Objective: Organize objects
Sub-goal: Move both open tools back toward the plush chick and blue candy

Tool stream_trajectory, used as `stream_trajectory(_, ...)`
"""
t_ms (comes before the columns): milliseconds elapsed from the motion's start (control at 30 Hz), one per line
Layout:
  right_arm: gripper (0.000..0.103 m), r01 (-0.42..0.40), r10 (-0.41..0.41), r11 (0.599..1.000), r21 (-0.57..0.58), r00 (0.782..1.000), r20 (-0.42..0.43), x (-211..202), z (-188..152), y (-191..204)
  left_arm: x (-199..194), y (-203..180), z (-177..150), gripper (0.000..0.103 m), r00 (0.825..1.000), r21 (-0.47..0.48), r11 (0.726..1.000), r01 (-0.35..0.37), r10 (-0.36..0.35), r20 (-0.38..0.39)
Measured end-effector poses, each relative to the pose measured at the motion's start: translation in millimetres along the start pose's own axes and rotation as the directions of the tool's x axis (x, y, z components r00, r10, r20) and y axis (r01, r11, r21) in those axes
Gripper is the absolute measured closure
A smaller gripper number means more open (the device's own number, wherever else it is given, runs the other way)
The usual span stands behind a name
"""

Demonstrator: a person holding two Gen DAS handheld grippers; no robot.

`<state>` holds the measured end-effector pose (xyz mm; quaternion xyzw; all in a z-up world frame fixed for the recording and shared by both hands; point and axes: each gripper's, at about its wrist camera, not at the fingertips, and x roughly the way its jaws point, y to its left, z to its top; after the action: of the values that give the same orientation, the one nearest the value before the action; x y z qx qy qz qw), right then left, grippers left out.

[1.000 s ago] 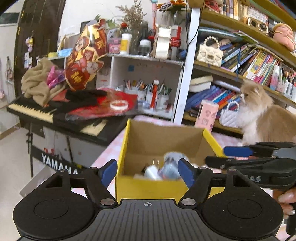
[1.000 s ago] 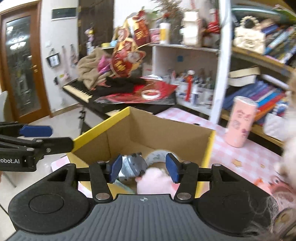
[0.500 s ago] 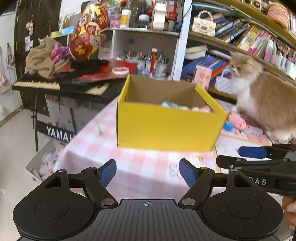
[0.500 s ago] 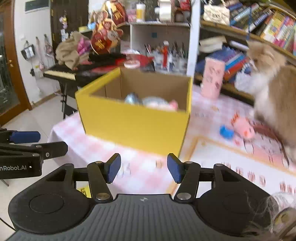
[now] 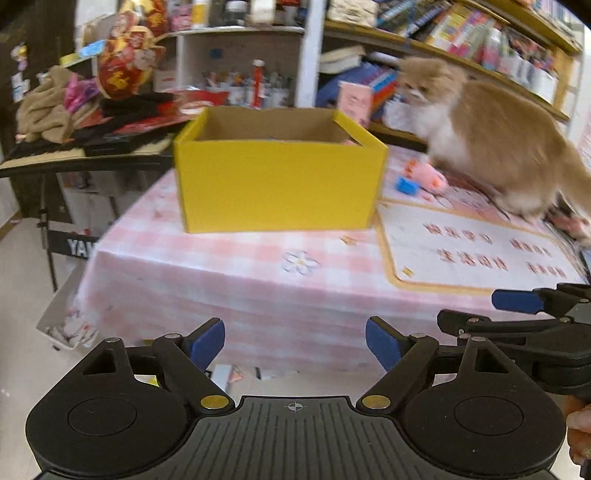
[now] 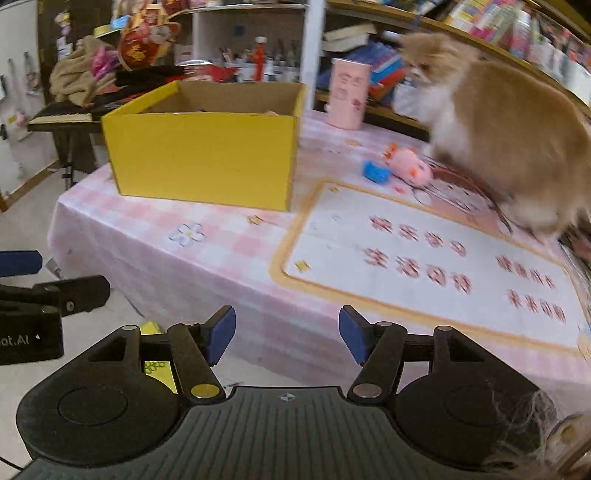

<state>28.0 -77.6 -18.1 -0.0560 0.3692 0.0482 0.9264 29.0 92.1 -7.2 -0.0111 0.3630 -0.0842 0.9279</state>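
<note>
A yellow cardboard box stands open on the pink checked tablecloth; it also shows in the right wrist view. Its contents are mostly hidden by its walls. A pink plush toy and a small blue block lie on the table right of the box, and show in the left wrist view too, the toy beside the block. My left gripper is open and empty, off the table's front edge. My right gripper is open and empty, also in front of the table.
A fluffy cat stands on the table at the right, near the toys. A printed mat covers the table's right part. A pink cup stands behind the box. A cluttered keyboard is at left, bookshelves behind.
Both grippers have pulled back from over the box to in front of the table edge. The toys seen in the box earlier stayed inside. The cat has stepped closer to the box.
</note>
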Motion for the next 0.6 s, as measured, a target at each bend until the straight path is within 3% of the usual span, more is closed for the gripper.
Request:
stream_trajectory(200,0.039,0.086,-0.084,0.993,0.078,0.996,-0.026,-17,-20,-23,8,-28,-4,0.017,0.995,0.076,0.992,0.097,-0.094,-0.039)
stream_trajectory(600,0.038,0.247,-0.233,0.945,0.215,0.969,-0.089,-37,-45,-71,23,-91,2,0.017,0.967,0.251,0.934,0.254,-0.24,-0.087)
